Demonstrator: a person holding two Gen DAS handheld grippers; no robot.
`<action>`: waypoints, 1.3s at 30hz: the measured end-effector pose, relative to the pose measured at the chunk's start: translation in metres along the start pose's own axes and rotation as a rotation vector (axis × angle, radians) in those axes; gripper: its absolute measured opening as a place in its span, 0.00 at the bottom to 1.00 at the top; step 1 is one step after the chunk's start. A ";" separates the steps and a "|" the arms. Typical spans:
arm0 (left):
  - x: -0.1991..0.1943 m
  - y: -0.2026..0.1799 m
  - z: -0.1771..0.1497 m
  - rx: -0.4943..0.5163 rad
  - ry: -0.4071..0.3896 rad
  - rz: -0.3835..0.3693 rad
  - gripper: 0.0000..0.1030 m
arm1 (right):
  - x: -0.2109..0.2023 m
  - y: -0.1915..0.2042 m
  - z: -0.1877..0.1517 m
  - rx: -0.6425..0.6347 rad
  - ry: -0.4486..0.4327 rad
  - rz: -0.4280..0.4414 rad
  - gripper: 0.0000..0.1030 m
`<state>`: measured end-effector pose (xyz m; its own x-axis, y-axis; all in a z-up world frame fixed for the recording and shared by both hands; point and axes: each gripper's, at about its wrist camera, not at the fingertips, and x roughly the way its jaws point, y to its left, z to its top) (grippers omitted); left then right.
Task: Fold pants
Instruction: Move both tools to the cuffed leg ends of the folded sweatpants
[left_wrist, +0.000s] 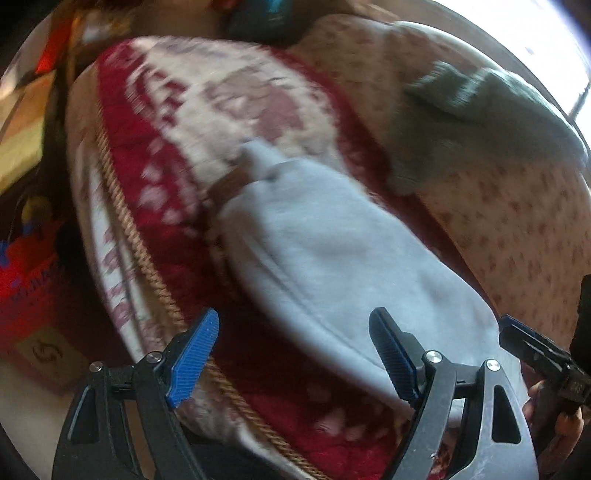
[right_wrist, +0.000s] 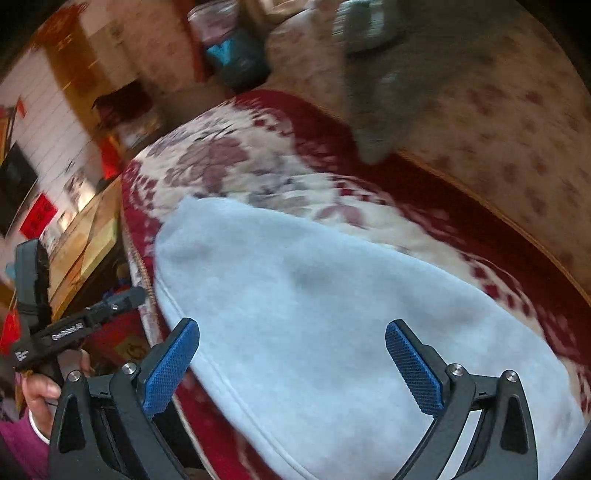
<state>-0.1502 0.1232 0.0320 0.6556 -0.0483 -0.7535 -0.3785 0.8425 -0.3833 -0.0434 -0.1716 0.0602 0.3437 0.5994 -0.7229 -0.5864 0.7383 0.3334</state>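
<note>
Both tongs (left_wrist: 295, 354) (right_wrist: 291, 363) spread, pants (right_wrist: 332, 314) beneath

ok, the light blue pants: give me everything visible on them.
The pale blue fleecy pants lie flat and elongated on the red-and-white patterned blanket, apparently already folded lengthwise, with a stitched seam along the near edge. Both grippers, left and right, hover open over them, gripping nothing. Motion blur hides finer detail.

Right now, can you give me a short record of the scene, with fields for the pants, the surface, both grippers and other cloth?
pants: light blue pants, lying on the blanket
surface: red and white patterned blanket
left gripper: left gripper, open, holding nothing
right gripper: right gripper, open, above the pants
other cloth: grey garment, apart from the pants
sharpness: both views blurred
</note>
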 end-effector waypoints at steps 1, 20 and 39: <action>0.003 0.005 0.001 -0.016 0.004 -0.001 0.80 | 0.006 0.006 0.004 -0.016 0.006 -0.003 1.00; 0.028 0.010 0.013 -0.044 0.002 0.038 0.81 | 0.066 0.057 0.052 -0.077 0.050 0.017 1.00; 0.039 0.031 0.008 -0.080 -0.023 0.004 0.81 | 0.094 0.077 0.066 -0.158 0.065 0.000 1.00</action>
<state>-0.1318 0.1517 -0.0050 0.6685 -0.0313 -0.7430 -0.4319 0.7970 -0.4222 -0.0076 -0.0380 0.0579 0.2990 0.5741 -0.7622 -0.6958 0.6778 0.2376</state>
